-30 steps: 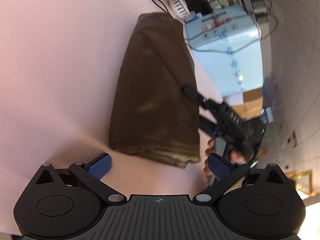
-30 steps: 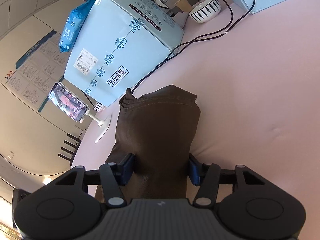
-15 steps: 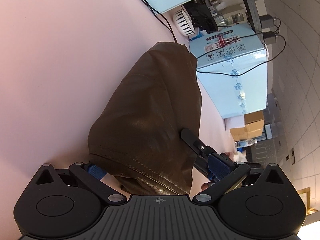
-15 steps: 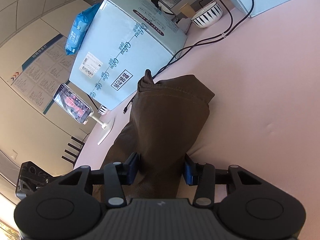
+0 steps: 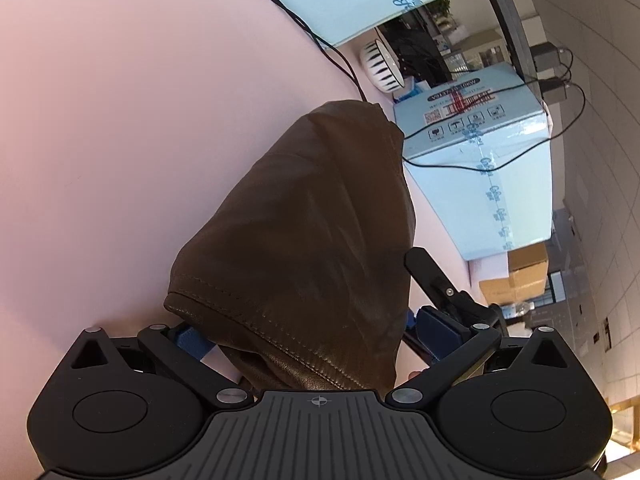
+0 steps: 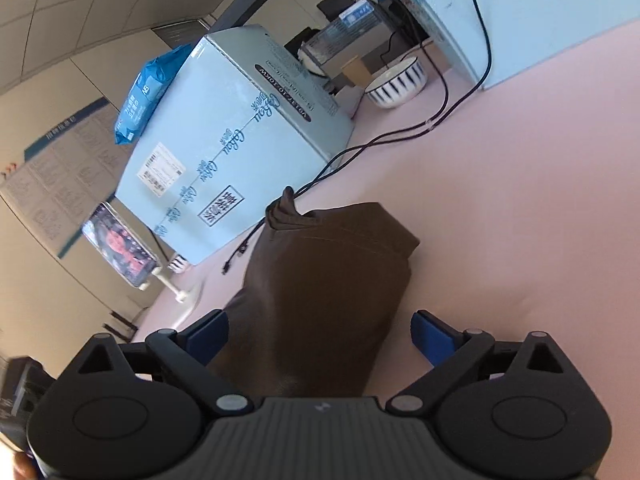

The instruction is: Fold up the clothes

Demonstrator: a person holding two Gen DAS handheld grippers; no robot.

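A dark brown leather-like garment [image 5: 312, 232] lies folded over on the pink table [image 5: 120, 120]. Its stitched hem bulges up between the wide-apart fingers of my left gripper [image 5: 312, 336], which is open and not clamped on it. In the right wrist view the same garment [image 6: 320, 292] runs between the fingers of my right gripper [image 6: 320, 336], whose blue pads stand wide open on either side of it. The right gripper's black fingers [image 5: 436, 280] show at the garment's right edge in the left wrist view.
Two light blue cardboard boxes [image 6: 236, 152] [image 5: 484, 160] stand at the table's far side. A striped bowl [image 6: 396, 84] sits between them, black cables [image 6: 400, 132] trail over the table, and a phone on a stand [image 6: 124, 252] stands at the left.
My right gripper was shut on the garment and has now opened. The left gripper moved forward, so the lifted hem now sits between its open fingers.
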